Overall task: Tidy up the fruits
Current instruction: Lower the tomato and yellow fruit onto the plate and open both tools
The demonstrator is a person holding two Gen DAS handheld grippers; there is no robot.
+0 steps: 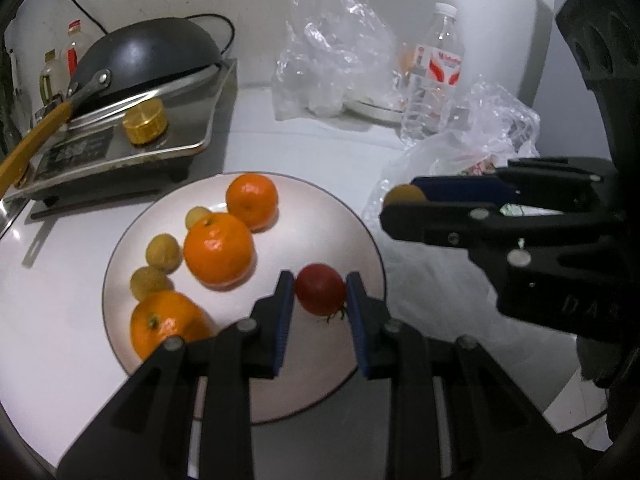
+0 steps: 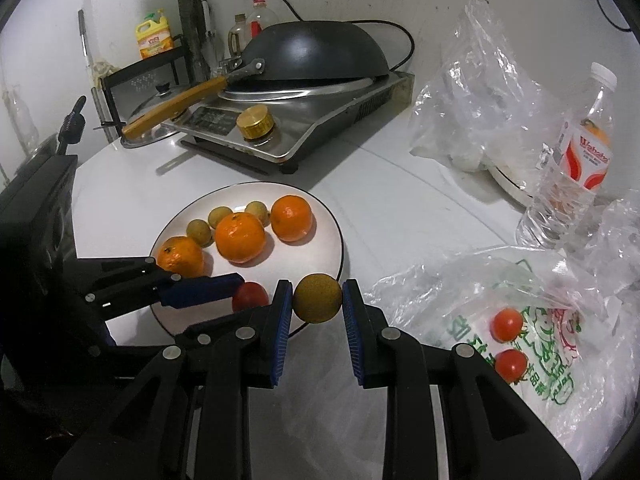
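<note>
My left gripper (image 1: 320, 284) is shut on a red tomato (image 1: 320, 294), held just over the near right part of the white plate (image 1: 320, 216). On the plate lie three oranges (image 1: 218, 254) and three small tan longans (image 1: 162, 252). My right gripper (image 2: 316, 292) is shut on a tan longan (image 2: 317, 298), hanging beside the plate's (image 2: 324, 220) right rim. In the left wrist view that gripper (image 1: 396, 196) comes in from the right with the longan (image 1: 404, 194) at its tips. Two tomatoes (image 2: 507, 323) lie in a printed plastic bag (image 2: 540, 320) to the right.
An induction cooker (image 1: 120, 144) with an upturned black wok (image 1: 148, 54) and a gold knob stands behind the plate. A water bottle (image 1: 434, 76), crumpled clear bags (image 1: 332, 52) and a second dish stand at the back right. Bottles and a rack line the far left wall.
</note>
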